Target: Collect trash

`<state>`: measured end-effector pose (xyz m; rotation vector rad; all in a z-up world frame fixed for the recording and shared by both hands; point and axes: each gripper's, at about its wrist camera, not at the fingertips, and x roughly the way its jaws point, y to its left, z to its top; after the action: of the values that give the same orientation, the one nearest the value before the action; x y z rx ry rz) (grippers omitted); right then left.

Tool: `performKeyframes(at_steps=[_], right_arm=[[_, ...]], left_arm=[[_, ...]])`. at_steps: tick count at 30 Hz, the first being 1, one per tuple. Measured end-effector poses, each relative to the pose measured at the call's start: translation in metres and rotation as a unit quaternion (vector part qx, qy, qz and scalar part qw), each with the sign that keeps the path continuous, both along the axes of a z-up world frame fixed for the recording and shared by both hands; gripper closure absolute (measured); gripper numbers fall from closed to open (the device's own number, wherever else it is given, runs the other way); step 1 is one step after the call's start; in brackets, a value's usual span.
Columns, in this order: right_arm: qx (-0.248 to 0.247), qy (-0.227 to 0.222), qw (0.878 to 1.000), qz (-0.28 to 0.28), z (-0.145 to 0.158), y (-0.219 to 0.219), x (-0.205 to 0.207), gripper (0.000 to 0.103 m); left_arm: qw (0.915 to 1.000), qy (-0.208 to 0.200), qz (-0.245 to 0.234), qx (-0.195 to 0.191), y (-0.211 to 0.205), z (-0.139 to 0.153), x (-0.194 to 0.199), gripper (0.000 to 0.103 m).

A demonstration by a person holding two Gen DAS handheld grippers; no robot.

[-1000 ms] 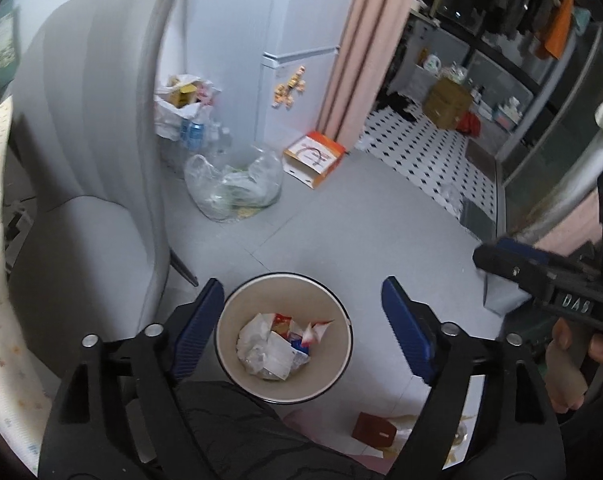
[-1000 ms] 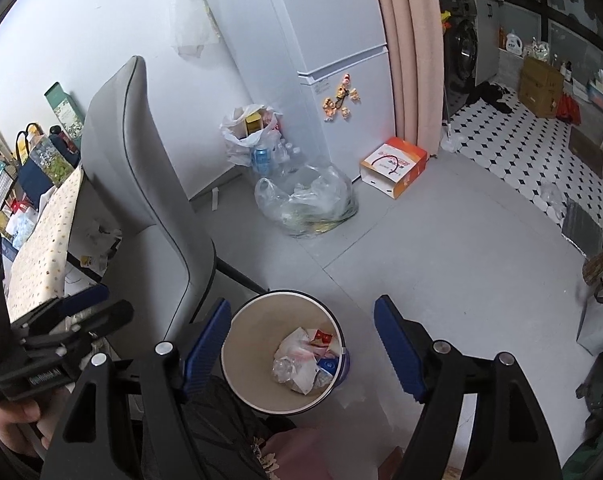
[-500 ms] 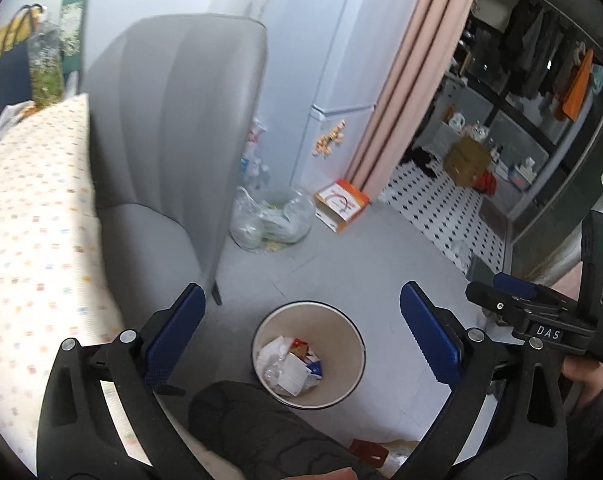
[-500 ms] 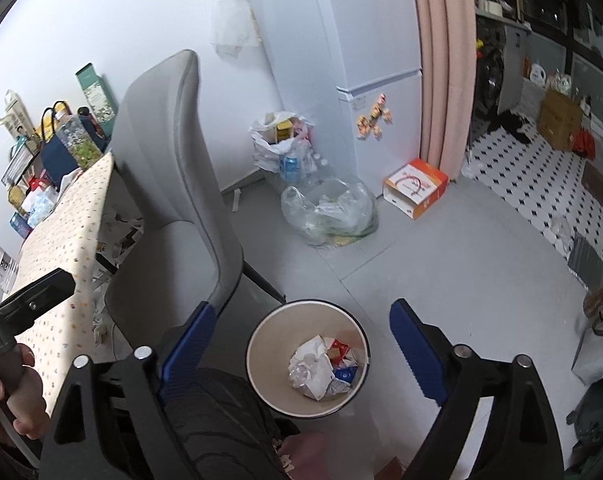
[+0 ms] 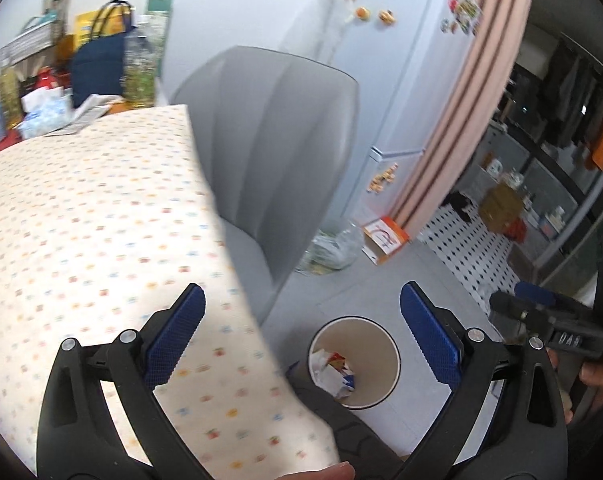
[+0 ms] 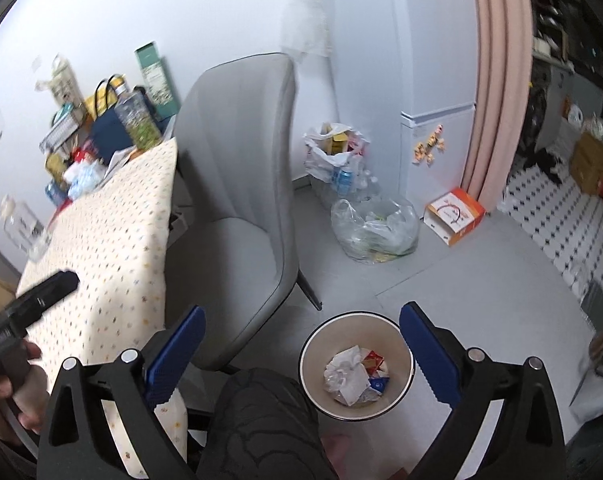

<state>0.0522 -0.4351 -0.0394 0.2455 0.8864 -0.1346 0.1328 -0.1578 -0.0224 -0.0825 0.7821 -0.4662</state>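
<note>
One bin (image 6: 356, 364), one chair (image 6: 241, 184), two hand-held grippers.

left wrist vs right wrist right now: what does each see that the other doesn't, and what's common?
Only the left wrist view: the right gripper at the right edge, and the upper fridge door with its magnets.

Only the right wrist view: the left gripper over the table, the white bag of boxes and cans by the wall, and a clear bottle at the table's left edge.

Both: the trash bin with wrappers inside, the grey chair, the dotted tablecloth, the clear plastic bag, and the orange-and-white box. Both grippers are open and empty.
</note>
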Motion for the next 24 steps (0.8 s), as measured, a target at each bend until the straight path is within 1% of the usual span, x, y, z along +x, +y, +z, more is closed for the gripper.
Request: performKeyframes(at_steps=[2, 6, 10, 13, 15, 21, 24], right_arm=[[-0.004, 0.003, 1.000, -0.002, 0.002, 0.011, -0.004, 0.008], [-0.009, -0.010, 1.000, 0.007, 0.011, 0.026, -0.011, 0.008], [-0.016, -0.022, 1.000, 0.013, 0.024, 0.040, -0.016, 0.008], [-0.021, -0.023, 1.000, 0.003, 0.033, 0.055, -0.020, 0.008], [-0.030, -0.027, 0.999, 0.002, 0.038, 0.067, -0.024, 0.008], [-0.039, -0.040, 0.998, 0.023, 0.049, 0.101, -0.042, 0.008], [-0.048, -0.050, 0.998, 0.003, 0.054, 0.112, -0.053, 0.008]], left_arm=[[0.9998, -0.011, 0.014, 0.004, 0.014, 0.007, -0.006, 0.006], [0.9986, -0.023, 0.047, 0.004, 0.040, 0.019, -0.021, 0.006], [0.9964, -0.044, 0.071, 0.014, 0.063, 0.036, -0.042, 0.006], [0.9945, -0.054, 0.089, 0.011, 0.080, 0.047, -0.056, 0.006], [0.9934, -0.059, 0.098, 0.012, 0.090, 0.051, -0.064, 0.006], [0.9891, -0.078, 0.125, 0.009, 0.121, 0.063, -0.095, 0.006], [0.9870, -0.086, 0.135, 0.011, 0.134, 0.066, -0.109, 0.006]])
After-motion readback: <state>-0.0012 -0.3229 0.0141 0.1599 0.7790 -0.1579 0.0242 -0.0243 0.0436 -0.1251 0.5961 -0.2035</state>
